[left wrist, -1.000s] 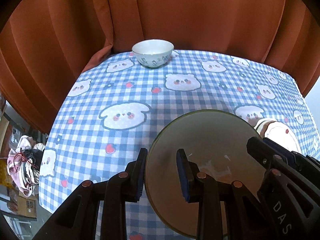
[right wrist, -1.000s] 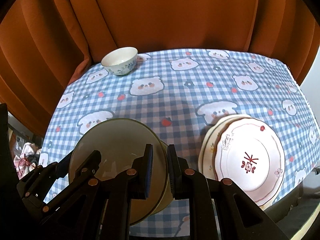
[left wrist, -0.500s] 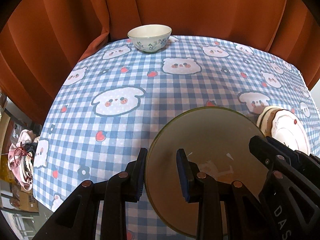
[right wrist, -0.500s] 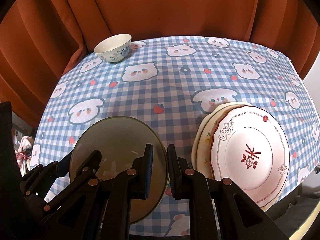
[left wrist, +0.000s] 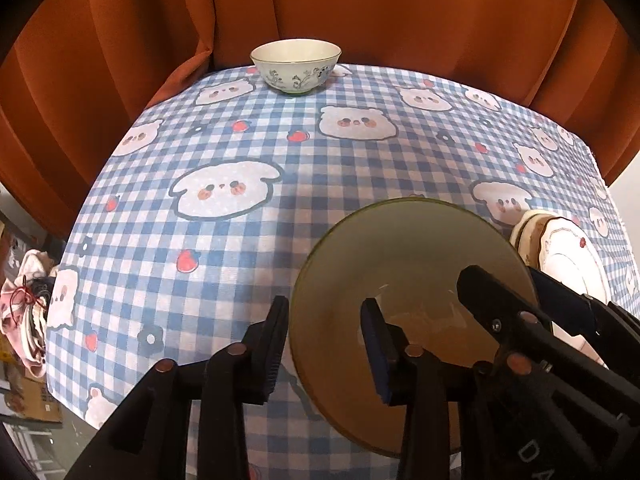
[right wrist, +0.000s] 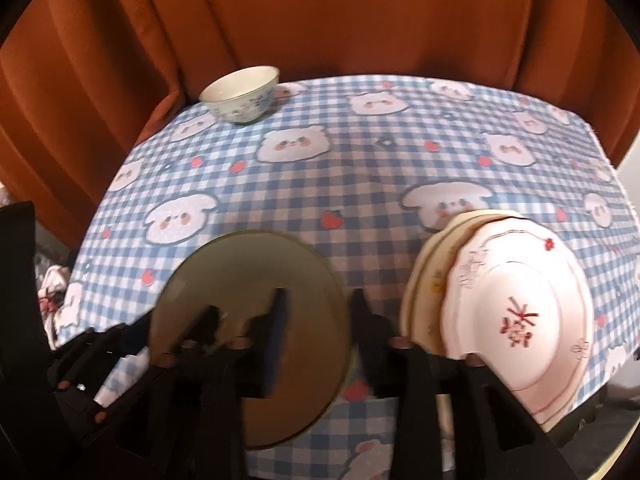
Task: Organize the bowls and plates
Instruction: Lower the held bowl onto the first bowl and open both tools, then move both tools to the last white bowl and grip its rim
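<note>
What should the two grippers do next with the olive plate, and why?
Probably draw both grippers back off the olive plate. The left gripper and right gripper are both opening, each straddling a rim edge with gaps showing at the pads, and the plate seems to lie on the tablecloth beside the stacked plates.

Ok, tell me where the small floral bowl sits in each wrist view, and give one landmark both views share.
Left wrist: floral bowl at top centre, on the far table edge by the curtain.
Right wrist: floral bowl at upper left, same far edge.
Shared landmark: the olive plate low in both views, between the opening jaws.
</note>
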Tool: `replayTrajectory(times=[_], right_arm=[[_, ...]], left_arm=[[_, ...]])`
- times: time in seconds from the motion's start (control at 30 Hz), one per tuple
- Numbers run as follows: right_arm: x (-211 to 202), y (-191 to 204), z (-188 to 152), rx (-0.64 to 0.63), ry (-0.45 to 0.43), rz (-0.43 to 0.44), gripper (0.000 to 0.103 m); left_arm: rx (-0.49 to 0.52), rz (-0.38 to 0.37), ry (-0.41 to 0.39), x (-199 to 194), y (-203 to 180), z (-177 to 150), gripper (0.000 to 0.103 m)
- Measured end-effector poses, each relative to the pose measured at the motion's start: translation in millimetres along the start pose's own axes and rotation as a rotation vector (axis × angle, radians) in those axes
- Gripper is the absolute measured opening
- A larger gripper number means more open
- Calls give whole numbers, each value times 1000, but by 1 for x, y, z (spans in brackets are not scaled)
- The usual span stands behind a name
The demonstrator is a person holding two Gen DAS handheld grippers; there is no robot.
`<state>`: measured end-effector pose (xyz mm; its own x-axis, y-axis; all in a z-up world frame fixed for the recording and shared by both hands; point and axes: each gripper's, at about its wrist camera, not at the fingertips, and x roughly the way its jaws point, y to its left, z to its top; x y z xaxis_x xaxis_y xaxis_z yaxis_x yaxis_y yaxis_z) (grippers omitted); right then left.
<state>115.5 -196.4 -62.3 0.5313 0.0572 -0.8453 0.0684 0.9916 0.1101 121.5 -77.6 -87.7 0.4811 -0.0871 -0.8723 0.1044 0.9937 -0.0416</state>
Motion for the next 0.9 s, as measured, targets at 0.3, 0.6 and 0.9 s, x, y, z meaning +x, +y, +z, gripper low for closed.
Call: replayTrajectory(times=[0.3,0.6,0.9], right_arm=[[-11,18,-1,32,-17,-37,78],[-25,54,13,31,-44,-52,87],[-28,78,43,7,-59,-51,89]], left_arm=[[57,-68,-62,-27,19,4,66],[83,-86,-92,-47,51,23,74],[63,-85,-119,-52,66,56,75]])
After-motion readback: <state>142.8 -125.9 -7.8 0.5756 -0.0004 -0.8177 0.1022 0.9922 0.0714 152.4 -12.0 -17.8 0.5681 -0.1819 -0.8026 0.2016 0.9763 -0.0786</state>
